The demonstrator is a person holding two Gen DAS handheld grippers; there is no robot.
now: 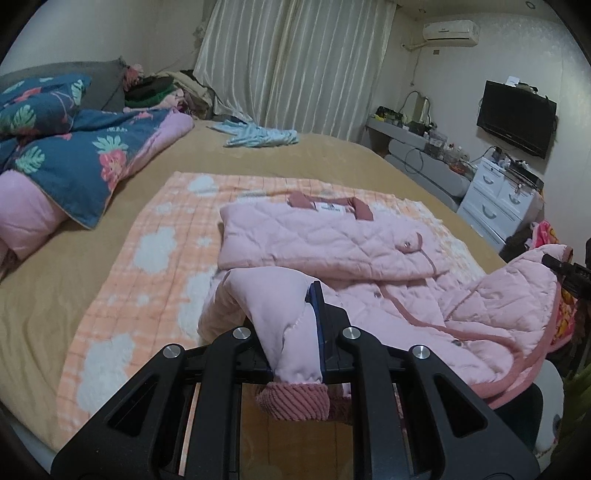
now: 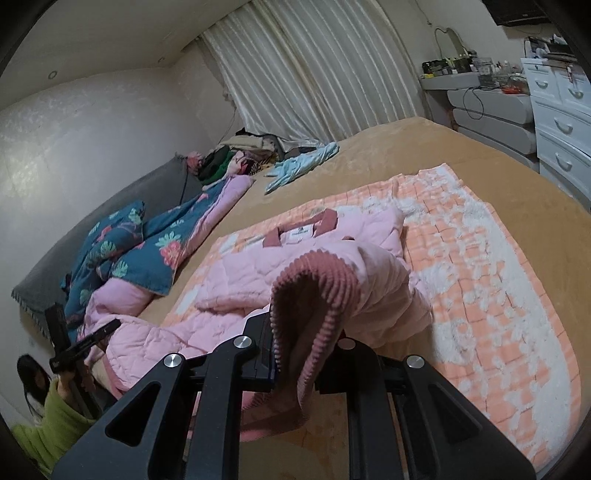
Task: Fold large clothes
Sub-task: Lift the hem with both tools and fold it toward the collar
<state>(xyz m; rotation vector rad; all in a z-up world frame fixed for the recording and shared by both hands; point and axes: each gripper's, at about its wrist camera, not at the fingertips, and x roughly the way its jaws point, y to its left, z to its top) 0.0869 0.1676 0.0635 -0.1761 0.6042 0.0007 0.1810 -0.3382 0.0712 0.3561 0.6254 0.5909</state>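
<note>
Left gripper [image 1: 314,332] was clamped hard on 1 pale pink sleeve [image 1: 280,317] of the quilted jacket [image 1: 332,240]. The ribbed dusty-pink cuff [image 1: 293,400] hung just below the jaws. I had it lifted clear of the bed.

Right gripper [image 2: 295,347] was likewise pinched tight on the other sleeve [image 2: 373,280]. That ribbed cuff [image 2: 314,291] arched over the jaws and draped down between the 2 fingers.

From the left wrist view I could see the right gripper's tip at the far right edge, with a bunched quilted part of the jacket [image 1: 517,288] raised against it.

The rest of the jacket lay on the peach checked blanket [image 1: 147,236] with white cloud patches, collar [image 1: 328,201] at the far end, label showing, front placket with snaps running down toward me. 1 side panel was folded across the chest.

The blanket was spread over a tan bedsheet [image 1: 332,151].

In the right wrist view, lower left, a person in a green sleeve [image 2: 55,424] sat beside the bed.

Further back: a navy floral duvet [image 1: 74,155] with pink lining bunched at the left, a light blue garment [image 1: 262,134] on the sheet near the curtains [image 1: 295,62], and a clothes heap [image 1: 162,92] by the headboard.

Far right: white drawer unit [image 1: 498,199], wall TV [image 1: 517,118], air conditioner [image 1: 450,31].
</note>
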